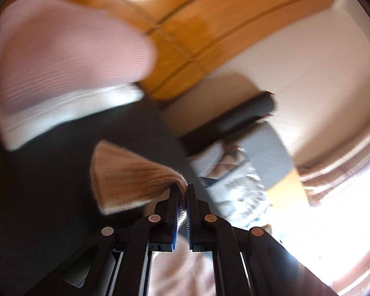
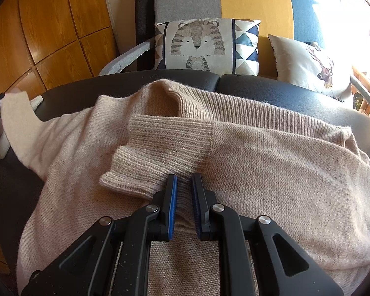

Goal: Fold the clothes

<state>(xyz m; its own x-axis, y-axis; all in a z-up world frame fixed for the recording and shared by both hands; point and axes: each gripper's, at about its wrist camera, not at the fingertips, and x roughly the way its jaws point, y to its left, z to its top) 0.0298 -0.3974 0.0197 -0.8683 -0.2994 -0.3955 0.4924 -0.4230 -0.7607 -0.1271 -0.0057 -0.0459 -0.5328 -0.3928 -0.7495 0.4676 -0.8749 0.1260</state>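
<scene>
A beige knitted sweater (image 2: pixel 271 172) lies spread over a black padded surface (image 2: pixel 271 86). One sleeve is folded across the body, and my right gripper (image 2: pixel 185 178) is shut on it just behind the ribbed cuff (image 2: pixel 160 148). The other sleeve (image 2: pixel 17 116) is lifted off the surface at the far left. In the blurred left wrist view, my left gripper (image 1: pixel 183 188) is shut on that sleeve's ribbed cuff (image 1: pixel 125 177), which hangs to the left of the jaws above the black surface (image 1: pixel 37 197).
A blurred stack of folded pink and white clothes (image 1: pixel 61 56) sits at the surface's left end. Behind it stands a wooden cabinet (image 2: pixel 37 24). A sofa carries a tiger cushion (image 2: pixel 204 44) and a deer cushion (image 2: pixel 313 66) beyond the far edge.
</scene>
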